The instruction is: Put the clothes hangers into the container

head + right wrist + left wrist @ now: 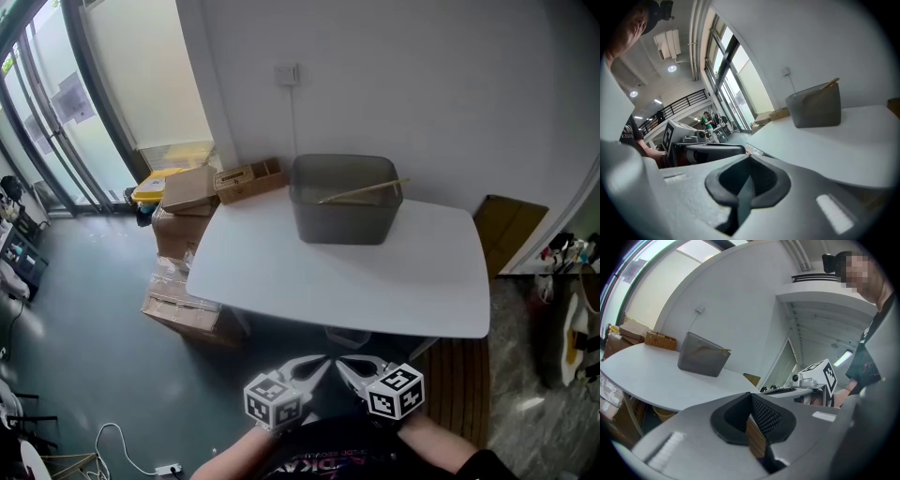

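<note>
A grey container [344, 214] stands at the far side of the white table [281, 272]. A wooden clothes hanger [362, 192] lies in it, one end poking over the right rim. Both grippers hang close to my body, below the table's near edge, tips nearly touching each other. My left gripper [319, 364] is shut with nothing between its pads, as the left gripper view shows [751, 395]. My right gripper [344, 366] is shut and empty too [749, 158]. The container [702, 361] [816, 105] stands well ahead of both.
Cardboard boxes [186, 192] and a wicker box [248, 180] crowd the table's far left corner. More boxes [178, 309] lie on the floor at the left. A brown board [506, 225] leans at the right wall. Cables [112, 441] trail on the floor.
</note>
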The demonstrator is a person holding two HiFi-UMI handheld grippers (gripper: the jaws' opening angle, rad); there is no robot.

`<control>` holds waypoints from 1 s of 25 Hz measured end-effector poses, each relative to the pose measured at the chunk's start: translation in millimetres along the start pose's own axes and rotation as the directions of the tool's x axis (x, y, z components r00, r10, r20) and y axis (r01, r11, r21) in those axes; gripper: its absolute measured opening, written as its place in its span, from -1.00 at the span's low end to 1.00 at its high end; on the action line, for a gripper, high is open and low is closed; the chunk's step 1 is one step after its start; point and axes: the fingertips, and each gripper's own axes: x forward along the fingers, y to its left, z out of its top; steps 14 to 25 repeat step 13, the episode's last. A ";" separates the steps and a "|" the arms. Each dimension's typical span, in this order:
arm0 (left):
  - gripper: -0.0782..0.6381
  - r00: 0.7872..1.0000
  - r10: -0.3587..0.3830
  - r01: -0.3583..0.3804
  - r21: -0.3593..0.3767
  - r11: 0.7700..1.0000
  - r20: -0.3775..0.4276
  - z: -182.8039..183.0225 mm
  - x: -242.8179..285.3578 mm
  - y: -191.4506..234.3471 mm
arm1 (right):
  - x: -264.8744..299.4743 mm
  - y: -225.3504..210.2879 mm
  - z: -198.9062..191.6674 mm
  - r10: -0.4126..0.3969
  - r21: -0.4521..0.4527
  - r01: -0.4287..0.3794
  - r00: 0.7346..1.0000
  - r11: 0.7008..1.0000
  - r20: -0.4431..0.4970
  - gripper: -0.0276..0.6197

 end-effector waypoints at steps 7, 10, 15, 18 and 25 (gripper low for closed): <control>-0.76 1.000 -0.001 0.001 0.001 1.000 -0.001 -1.6 -0.2 0.9 | 1.5 -0.1 -1.4 -0.001 0.003 0.001 1.000 1.000 0.000 -0.91; -0.76 1.000 -0.001 0.001 0.002 1.000 0.002 -2.4 -2.0 0.4 | 1.6 1.4 -2.5 -0.001 0.003 0.001 1.000 1.000 0.001 -0.91; -0.76 1.000 0.001 -0.001 0.001 1.000 0.003 -1.9 -3.4 0.1 | 1.8 2.7 -2.3 0.000 0.003 0.000 1.000 1.000 -0.002 -0.91; -0.76 1.000 0.001 -0.001 0.001 1.000 0.003 -1.9 -3.4 0.1 | 1.8 2.7 -2.3 0.000 0.003 0.000 1.000 1.000 -0.002 -0.91; -0.76 1.000 0.001 -0.001 0.001 1.000 0.003 -1.9 -3.4 0.1 | 1.8 2.7 -2.3 0.000 0.003 0.000 1.000 1.000 -0.002 -0.91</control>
